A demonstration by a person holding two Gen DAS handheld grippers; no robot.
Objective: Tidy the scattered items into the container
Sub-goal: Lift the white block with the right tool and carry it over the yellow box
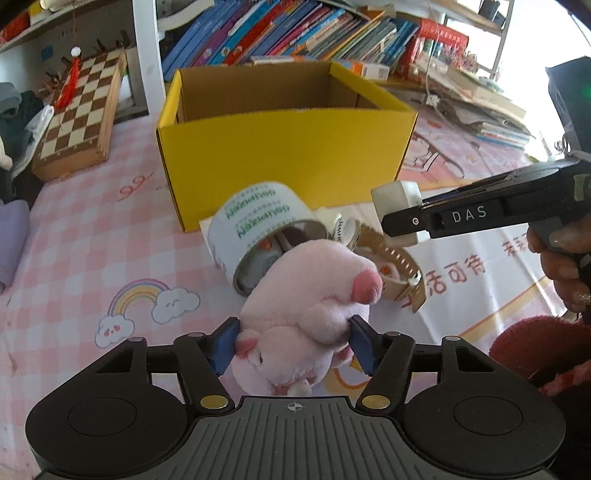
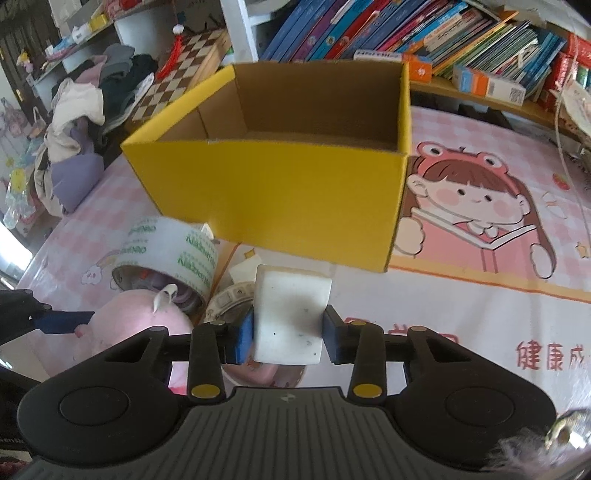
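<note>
An open yellow cardboard box (image 1: pixel 284 147) stands on the pink tablecloth; it also shows in the right wrist view (image 2: pixel 280 192). My left gripper (image 1: pixel 293 345) is shut on a pink plush toy (image 1: pixel 310 295), also seen at the lower left of the right wrist view (image 2: pixel 136 314). My right gripper (image 2: pixel 288 334) is shut on a white block (image 2: pixel 290 314), held in front of the box; the block shows in the left wrist view (image 1: pixel 395 197). A tape roll (image 1: pixel 258 225) and a perforated strap (image 1: pixel 400 258) lie before the box.
A chessboard (image 1: pixel 79 110) lies left of the box. Books (image 1: pixel 295 33) line the shelf behind. Stacked papers (image 1: pixel 484 110) sit at the right. Clothes (image 2: pixel 81 107) are piled at the far left.
</note>
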